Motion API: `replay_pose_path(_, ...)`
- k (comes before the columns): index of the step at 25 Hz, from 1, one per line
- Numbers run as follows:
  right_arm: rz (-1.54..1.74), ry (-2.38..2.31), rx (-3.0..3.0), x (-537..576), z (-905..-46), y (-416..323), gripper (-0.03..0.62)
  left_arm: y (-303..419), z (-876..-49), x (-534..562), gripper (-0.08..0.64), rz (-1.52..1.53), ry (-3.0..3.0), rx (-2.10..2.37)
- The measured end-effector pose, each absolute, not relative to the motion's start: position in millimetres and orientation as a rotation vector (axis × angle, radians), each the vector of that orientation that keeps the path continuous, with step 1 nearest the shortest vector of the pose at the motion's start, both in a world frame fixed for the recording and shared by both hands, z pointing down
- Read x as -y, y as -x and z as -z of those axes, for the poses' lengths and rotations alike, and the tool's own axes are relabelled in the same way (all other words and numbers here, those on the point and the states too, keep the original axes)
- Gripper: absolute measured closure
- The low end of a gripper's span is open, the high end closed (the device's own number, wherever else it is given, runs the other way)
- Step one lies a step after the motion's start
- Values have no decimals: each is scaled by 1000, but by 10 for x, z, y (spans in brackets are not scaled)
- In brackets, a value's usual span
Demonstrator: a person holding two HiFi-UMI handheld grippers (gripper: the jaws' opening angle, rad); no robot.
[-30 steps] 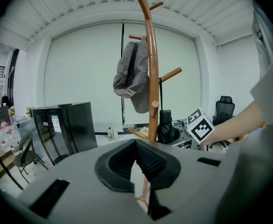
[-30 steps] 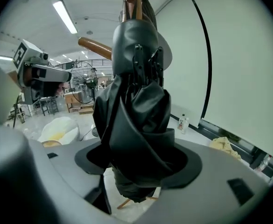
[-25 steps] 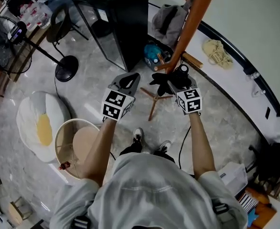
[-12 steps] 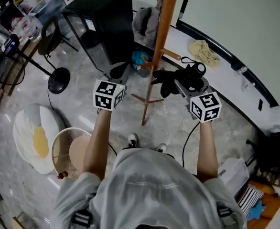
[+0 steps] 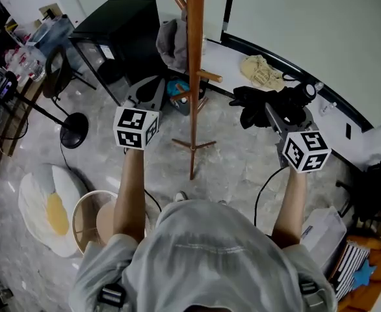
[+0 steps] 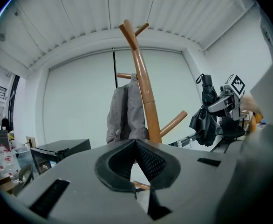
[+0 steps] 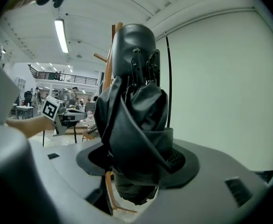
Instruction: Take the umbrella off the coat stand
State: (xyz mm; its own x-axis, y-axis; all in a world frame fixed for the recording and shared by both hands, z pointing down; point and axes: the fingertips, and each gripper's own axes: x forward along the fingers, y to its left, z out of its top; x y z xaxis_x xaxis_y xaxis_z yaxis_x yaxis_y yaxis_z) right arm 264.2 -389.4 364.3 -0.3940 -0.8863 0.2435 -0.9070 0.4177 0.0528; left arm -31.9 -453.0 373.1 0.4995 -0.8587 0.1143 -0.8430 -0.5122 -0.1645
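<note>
The wooden coat stand rises in the middle of the head view, with a grey garment hanging on its far side. My right gripper is shut on the folded black umbrella, held off to the right of the pole and apart from it. In the right gripper view the umbrella fills the jaws of that gripper. My left gripper is left of the pole, shut and holding nothing. The left gripper view shows its pads meeting, with the stand and the umbrella beyond.
A black cabinet stands at the back left, with a fan's round base beside it. A round stool and a white cushion lie lower left. A beige cloth rests on the white ledge at right.
Both grippers have risen. The right one has carried the umbrella up and to the right, away from the stand's pole. The left gripper has stayed shut.
</note>
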Motion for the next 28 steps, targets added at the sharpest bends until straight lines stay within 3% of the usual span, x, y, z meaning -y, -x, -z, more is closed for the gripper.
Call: replay_pose_path(28,-105,-1552,2469,3902,-3667,-2630,304,113,-3495,4270,546,287,2574,-1477)
